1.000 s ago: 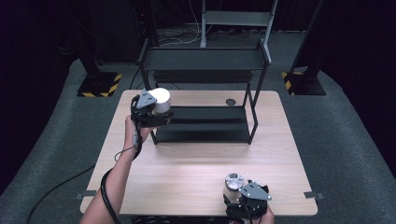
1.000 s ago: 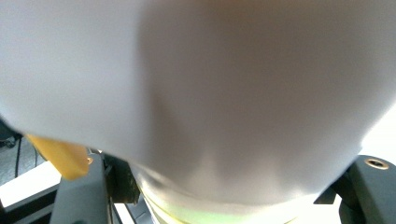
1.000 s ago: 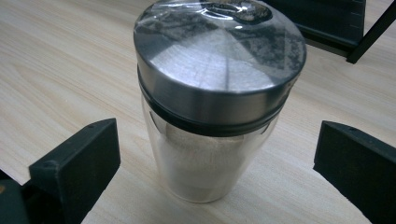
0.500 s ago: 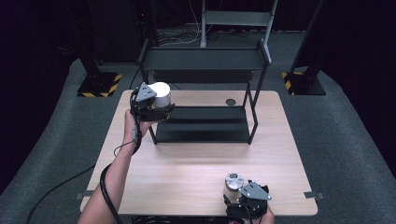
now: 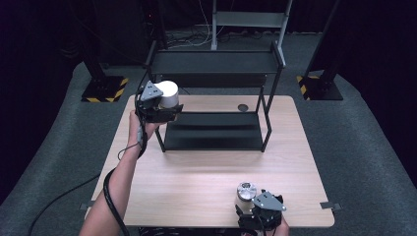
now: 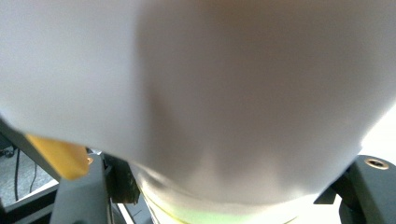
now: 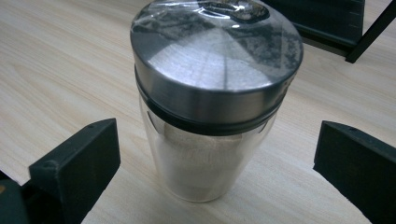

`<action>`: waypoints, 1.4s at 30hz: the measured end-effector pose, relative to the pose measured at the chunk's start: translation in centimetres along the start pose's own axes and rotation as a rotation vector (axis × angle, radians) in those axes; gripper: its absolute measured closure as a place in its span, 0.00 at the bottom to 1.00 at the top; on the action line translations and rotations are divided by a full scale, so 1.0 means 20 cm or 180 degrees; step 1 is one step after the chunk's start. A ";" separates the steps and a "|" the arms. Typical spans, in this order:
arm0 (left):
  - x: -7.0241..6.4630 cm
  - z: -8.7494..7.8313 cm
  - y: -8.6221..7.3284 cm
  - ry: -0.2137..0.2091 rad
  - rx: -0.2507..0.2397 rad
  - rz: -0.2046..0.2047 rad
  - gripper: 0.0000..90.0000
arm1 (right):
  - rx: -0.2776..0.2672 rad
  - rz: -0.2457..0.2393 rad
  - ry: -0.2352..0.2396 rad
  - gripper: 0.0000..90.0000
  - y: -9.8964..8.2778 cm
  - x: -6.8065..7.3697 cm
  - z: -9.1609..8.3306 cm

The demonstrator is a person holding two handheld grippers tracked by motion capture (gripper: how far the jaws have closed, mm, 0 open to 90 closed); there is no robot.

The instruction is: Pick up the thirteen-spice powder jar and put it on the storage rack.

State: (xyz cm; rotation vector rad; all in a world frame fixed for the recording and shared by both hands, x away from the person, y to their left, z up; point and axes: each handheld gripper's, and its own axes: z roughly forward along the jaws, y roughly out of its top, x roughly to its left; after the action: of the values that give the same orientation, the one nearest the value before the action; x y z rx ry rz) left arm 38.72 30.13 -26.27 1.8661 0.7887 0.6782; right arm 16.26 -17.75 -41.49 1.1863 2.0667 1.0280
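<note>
In the high view my left gripper (image 5: 164, 104) is shut on a white cylindrical container (image 5: 168, 93) and holds it in the air beside the front left post of a black two-shelf rack (image 5: 216, 132). Its own view has the white container (image 6: 210, 93) up close between the black jaws of the left gripper (image 6: 224, 198). At the table's near edge stands a glass jar (image 5: 246, 191) with a metal lid. My right gripper (image 5: 246, 205) is open around it. In the right gripper view the jar (image 7: 215, 70) stands upright, and the right gripper (image 7: 217, 163) has both jaws well apart from the glass.
The rack stands at the back of the wooden table (image 5: 196, 182), with its upper shelf (image 5: 216, 63) raised on thin posts. A small dark round hole (image 5: 242, 107) lies in the tabletop behind the lower shelf. Stands with yellow-black striped feet (image 5: 103, 91) flank the table.
My left gripper has carried the white container a little up and to the right, closer to the rack's left post. The right gripper and the jar have kept still.
</note>
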 end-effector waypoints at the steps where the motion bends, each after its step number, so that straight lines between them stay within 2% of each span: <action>1: 0.00 0.00 0.00 -0.0004 0.0002 0.0004 0.34 | 0.0003 -0.0002 0.0001 0.00 0.00 0.00 0.00; 16: 0.01 -0.03 0.09 -0.0002 -0.0060 0.0093 0.34 | -0.0004 -0.0007 0.0004 0.00 0.00 0.00 0.00; 30: 0.04 -0.04 0.14 -0.0058 -0.0090 0.0075 0.34 | -0.0005 -0.0008 0.0005 0.00 0.00 0.00 0.00; 42: 0.05 -0.06 0.21 -0.0071 -0.0090 0.0119 0.34 | 0.0003 -0.0011 0.0012 0.00 0.00 0.00 0.00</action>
State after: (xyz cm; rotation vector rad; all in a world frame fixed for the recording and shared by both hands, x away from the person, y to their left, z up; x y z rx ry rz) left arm 39.55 30.19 -21.85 1.8639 0.7279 0.6873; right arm 16.29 -17.70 -41.49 1.1816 2.0718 1.0285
